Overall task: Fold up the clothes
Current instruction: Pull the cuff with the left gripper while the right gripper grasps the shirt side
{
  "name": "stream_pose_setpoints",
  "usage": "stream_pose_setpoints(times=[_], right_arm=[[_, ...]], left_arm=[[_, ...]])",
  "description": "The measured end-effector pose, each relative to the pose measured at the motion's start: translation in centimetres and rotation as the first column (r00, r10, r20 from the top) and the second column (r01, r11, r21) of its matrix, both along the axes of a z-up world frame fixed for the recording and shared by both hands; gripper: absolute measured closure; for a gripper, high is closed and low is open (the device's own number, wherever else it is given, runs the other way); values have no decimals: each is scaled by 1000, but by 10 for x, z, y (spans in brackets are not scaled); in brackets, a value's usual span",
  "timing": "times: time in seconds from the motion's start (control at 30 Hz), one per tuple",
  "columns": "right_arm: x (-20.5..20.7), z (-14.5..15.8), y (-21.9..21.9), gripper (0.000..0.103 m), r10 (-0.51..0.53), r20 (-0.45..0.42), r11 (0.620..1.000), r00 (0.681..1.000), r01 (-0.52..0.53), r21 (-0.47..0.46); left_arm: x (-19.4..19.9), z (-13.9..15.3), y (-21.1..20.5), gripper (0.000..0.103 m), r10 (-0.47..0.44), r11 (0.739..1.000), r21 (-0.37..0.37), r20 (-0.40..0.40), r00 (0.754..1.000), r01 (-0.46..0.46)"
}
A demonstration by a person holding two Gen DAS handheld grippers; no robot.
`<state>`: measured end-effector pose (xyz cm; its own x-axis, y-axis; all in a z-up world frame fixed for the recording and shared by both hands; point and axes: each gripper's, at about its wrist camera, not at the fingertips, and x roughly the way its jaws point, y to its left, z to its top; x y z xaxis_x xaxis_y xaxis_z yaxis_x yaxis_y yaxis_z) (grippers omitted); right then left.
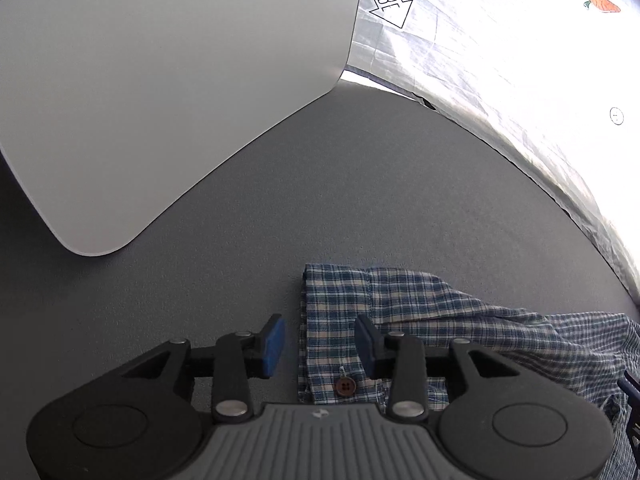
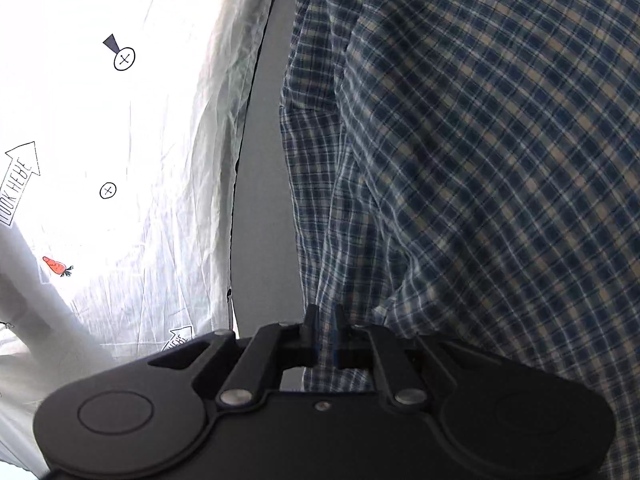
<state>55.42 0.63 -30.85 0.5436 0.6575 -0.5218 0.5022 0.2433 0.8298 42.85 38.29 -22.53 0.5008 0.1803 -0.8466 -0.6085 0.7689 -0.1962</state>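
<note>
I am holding the left tool (image 1: pixel 320 346) partly open above the grey desk (image 1: pixel 360 184), its blue pads (image 1: pixel 274 340) standing clear on either side of the buttoned cuff edge of the plaid shirt (image 1: pixel 400 308), which is lying in the lower right of the frame. In the right wrist view, my right tool (image 2: pixel 325 334) is pinching a fold of that shirt at lower centre, while the white printed sheet (image 2: pixel 120 140) is filling the left side.

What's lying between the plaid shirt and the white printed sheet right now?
Only a bare strip of grey tabletop separates the plaid shirt from the white printed sheet, clearest in the right wrist view.
</note>
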Motion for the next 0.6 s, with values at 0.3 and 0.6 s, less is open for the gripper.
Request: stream_pose_setpoints(times=[0.3, 0.6], right_arm=[[61, 8, 45, 72, 69, 16, 992, 997, -67, -110], [116, -5, 21, 54, -116, -148, 992, 982, 109, -55]], left_arm=[[47, -22, -3, 45, -64, 993, 84, -148, 987, 77], [62, -30, -6, 25, -95, 989, 93, -186, 978, 114]])
